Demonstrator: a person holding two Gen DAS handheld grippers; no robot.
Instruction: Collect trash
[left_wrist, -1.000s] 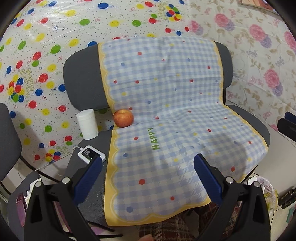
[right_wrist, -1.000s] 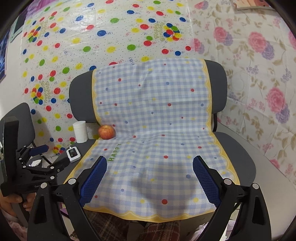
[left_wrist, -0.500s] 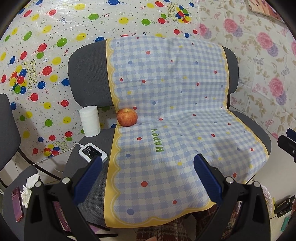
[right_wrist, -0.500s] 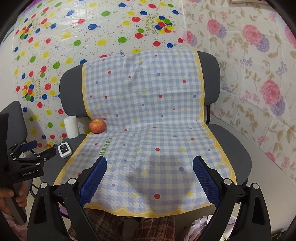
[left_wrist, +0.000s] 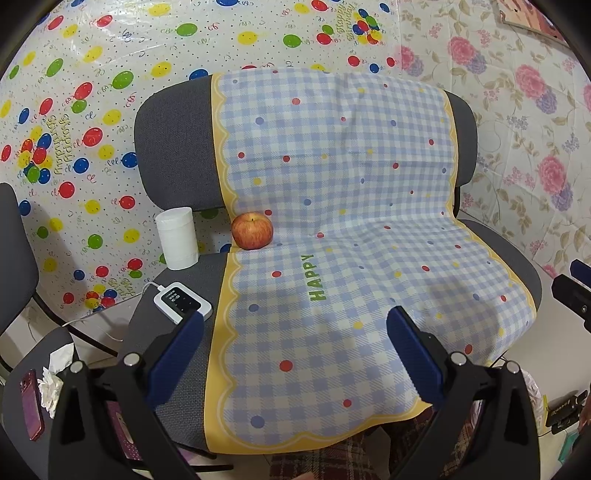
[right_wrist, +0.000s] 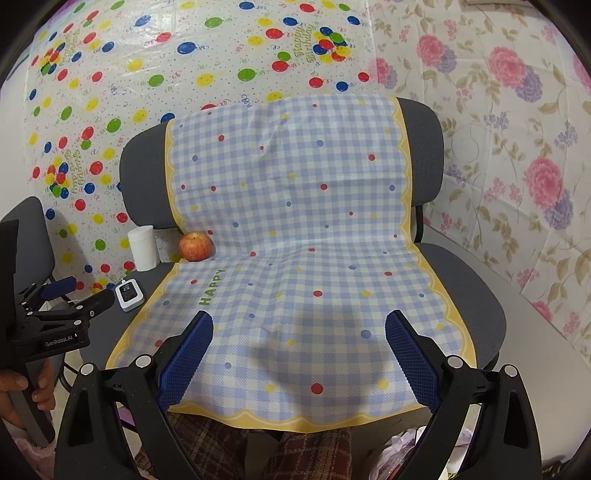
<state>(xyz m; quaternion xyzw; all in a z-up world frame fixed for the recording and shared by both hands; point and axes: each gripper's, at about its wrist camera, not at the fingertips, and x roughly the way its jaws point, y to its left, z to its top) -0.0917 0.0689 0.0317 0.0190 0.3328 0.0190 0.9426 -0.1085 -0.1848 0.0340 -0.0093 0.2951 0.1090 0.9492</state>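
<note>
From the left wrist view, my left gripper (left_wrist: 295, 343) has its jaws spread wide and they hold nothing. Under it is one chair (left_wrist: 173, 162) with one checkered cloth (left_wrist: 332, 221) over the back and the seat. At the back of the seat I count one apple (left_wrist: 252, 230), at the cloth's edge, one white roll (left_wrist: 177, 238) just beside it, and one small white device (left_wrist: 183, 301) with a cable, nearer to me. On a second seat at the lower left lie crumpled tissues (left_wrist: 53, 376), two lumps as far as I can tell, near one red phone (left_wrist: 31, 404). These tissues I judge to be the trash. At the lower right edge something like a plastic bag (left_wrist: 533, 391) shows, but it is too cut off to be sure.

From the right wrist view, my right gripper (right_wrist: 299, 354) also has the jaws spread, empty, over the front of the cloth. The same apple (right_wrist: 195, 246), roll (right_wrist: 143, 248) and device (right_wrist: 129, 295) are there, one of each. The left gripper (right_wrist: 79, 291) is seen at the left, held by a hand (right_wrist: 22, 391). No trash lies on the cloth itself. At the bottom right some crumpled plastic (right_wrist: 406, 443) shows.

On progress: the cloth is free of trash, while the tissues lie on the side seat, outside of any bag, so I think these are left to collect.
</note>
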